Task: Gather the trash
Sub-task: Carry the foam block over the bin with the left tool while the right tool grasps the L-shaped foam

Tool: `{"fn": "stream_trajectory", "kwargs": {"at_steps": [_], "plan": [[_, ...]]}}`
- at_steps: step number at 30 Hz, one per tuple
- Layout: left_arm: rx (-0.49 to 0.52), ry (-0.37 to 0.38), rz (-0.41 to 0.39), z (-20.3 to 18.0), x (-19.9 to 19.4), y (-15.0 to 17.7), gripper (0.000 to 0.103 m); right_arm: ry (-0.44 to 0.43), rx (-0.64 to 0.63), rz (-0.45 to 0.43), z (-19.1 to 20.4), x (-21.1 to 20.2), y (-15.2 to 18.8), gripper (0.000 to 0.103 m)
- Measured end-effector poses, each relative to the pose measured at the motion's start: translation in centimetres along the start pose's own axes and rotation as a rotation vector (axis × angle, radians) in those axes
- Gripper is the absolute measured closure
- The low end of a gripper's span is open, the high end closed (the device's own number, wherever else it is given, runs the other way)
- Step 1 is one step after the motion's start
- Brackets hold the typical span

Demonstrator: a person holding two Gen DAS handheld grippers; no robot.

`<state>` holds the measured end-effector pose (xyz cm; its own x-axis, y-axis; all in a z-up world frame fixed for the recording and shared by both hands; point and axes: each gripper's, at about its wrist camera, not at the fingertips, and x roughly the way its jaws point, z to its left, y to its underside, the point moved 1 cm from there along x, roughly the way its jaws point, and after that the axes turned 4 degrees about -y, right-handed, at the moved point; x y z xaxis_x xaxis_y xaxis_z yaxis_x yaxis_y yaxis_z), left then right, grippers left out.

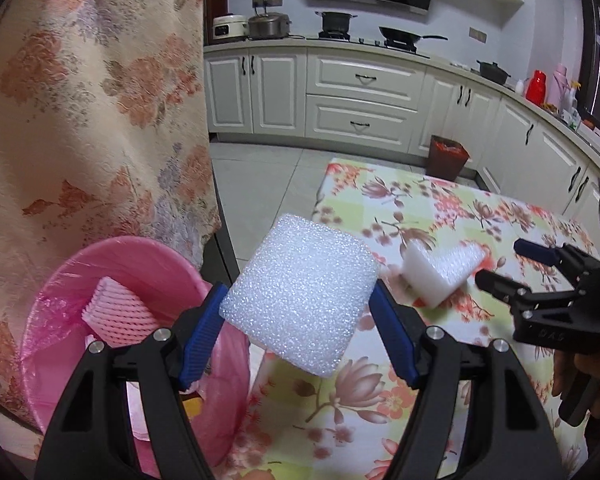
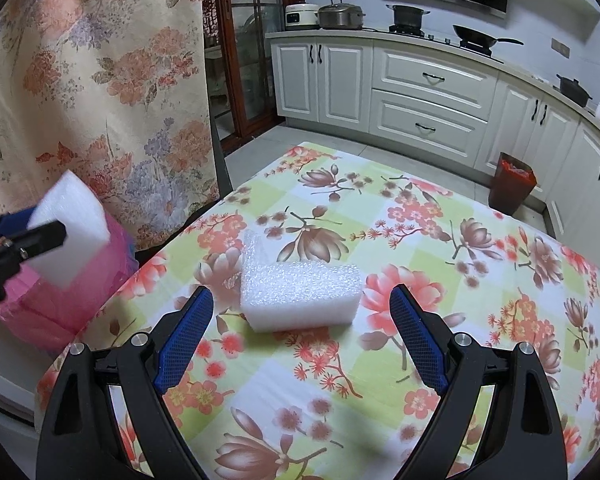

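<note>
Leftmost, a flowered curtain [image 1: 92, 100] hangs beside the pink bin [image 1: 60, 280], which sits off the table's left edge with a pink foam net [image 1: 120, 312] already inside, so, as I judge it, that is where the trash goes. Next, the left gripper [image 1: 300, 300] is clenched on a square foam block [image 1: 300, 292], blue pads pressing its two sides; it is held clear above the table's left edge, just beside the bin, probably for dropping in. Further right, an L-shaped foam piece [image 2: 300, 296] lies flat on the flowered tablecloth [image 2: 460, 320], nearer the left edge than the right. The right gripper [image 2: 300, 328] hangs released, jaws spread to either side of that piece without touching it, apparently lined up to take it. Beyond the table are a tiled floor, white cabinets [image 2: 428, 96], a stove with pots, and a brown waste bin [image 2: 512, 188].
</note>
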<state>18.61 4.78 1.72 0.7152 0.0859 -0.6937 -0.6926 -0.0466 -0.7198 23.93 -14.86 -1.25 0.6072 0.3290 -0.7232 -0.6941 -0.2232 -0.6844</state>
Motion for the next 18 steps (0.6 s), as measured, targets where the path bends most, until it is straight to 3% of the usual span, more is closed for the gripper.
{"fn": "stream_trajectory", "kwargs": {"at_steps": [18], "plan": [[-0.043, -0.003, -0.041, 3.5, -0.8, -1.3, 0.033, 0.061, -0.073, 0.069, 1.7, 5.0, -0.7, 0.018]]}}
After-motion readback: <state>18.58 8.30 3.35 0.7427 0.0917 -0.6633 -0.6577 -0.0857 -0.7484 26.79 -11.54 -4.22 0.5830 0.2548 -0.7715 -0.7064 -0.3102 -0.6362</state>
